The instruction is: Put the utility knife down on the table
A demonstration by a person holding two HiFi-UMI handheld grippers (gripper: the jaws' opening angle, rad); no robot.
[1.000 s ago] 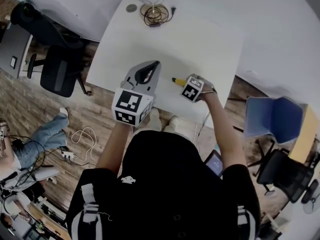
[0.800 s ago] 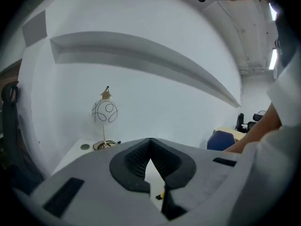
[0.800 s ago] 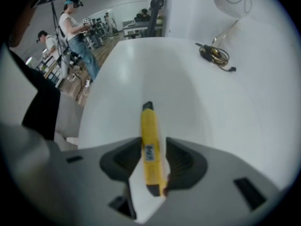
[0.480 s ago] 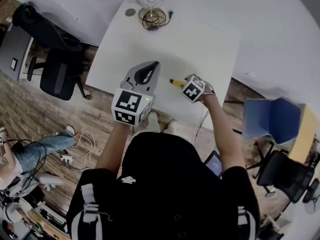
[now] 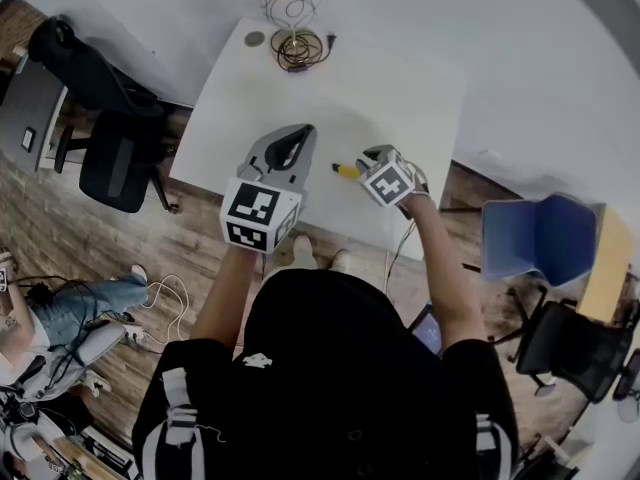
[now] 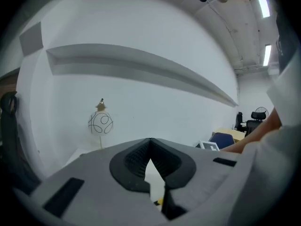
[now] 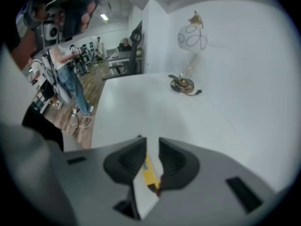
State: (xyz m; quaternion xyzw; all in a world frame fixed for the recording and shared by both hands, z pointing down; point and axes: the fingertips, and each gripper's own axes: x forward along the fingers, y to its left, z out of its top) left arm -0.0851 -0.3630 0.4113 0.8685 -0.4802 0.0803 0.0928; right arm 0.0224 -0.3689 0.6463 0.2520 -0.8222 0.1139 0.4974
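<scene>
Utility knife (image 7: pixel 149 169): yellow body, lying on the white table (image 5: pixel 400 88) directly under the right gripper (image 7: pixel 151 142). In the right gripper view we see it through the gap between the two jaws, below them rather than in them. White tabletop shows on either side of the yellow, and we read no pad as pressing on it.

Right gripper: its jaws are closing, about half shut. We judge them to be closing on air, with the knife already released.

Long axis: in the right gripper view the knife runs lengthwise along the gap, in line with the way this gripper looks. In the head view one end sticks out from under the jaws toward the left gripper (image 5: pixel 293 136); the other end is hidden beneath the right gripper.

Left gripper: held beside the right one, nearly level, clear of the knife. Its jaw tips meet and nothing is between them. A sliver of yellow shows low in its own view, below the jaws.

Nearer hand: the right, plainly.

Judgement: the knife is down, so the task looks done. The right gripper only needs to clear straight away from it without nudging the handle.
</scene>
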